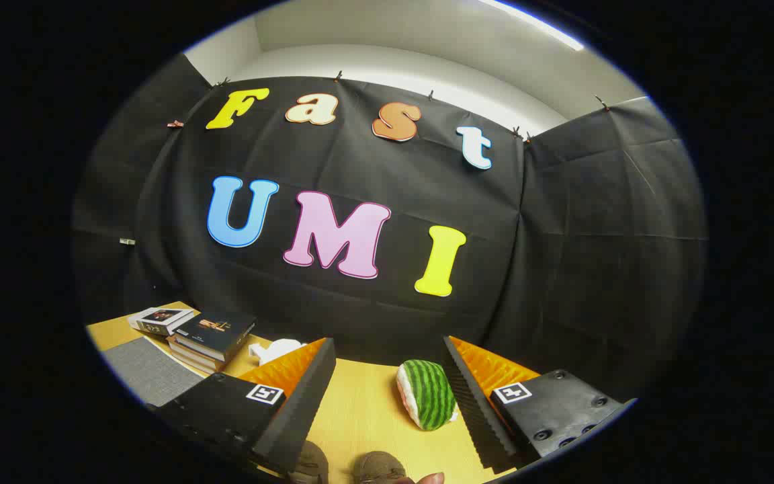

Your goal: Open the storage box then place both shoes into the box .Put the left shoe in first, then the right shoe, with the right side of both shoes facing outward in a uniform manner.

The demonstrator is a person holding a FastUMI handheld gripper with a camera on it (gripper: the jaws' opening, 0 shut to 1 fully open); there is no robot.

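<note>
Two brownish shoes (347,465), only their tops visible at the bottom centre of the frame, sit nearest the camera on the tabletop (360,410), low between the fingers of the gripper (387,403); something pinkish at the bottom edge just right of them may be a fingertip, though it is too small to tell. Spread wide, with bare tabletop between its fingers, the gripper holds nothing. Just ahead, close against the inner face of the finger at lower right, lies a watermelon-patterned plush (427,393), green-striped with a white and pink end.

No storage box can be made out, so the task appears to be at its start, with the lid unopened and both shoes still out. The next move calls for finding and opening the box, then dipping the gripper down toward the shoes, left one first.

Wood-toned tabletop runs to the lower left of the frame, where a grey mat (148,370) lies before a stack of books (212,339) and a small flat box (158,319); a white object (276,349) peeks beyond the finger at lower left. Black cloth walls the booth, with a pale ceiling at the top.
</note>
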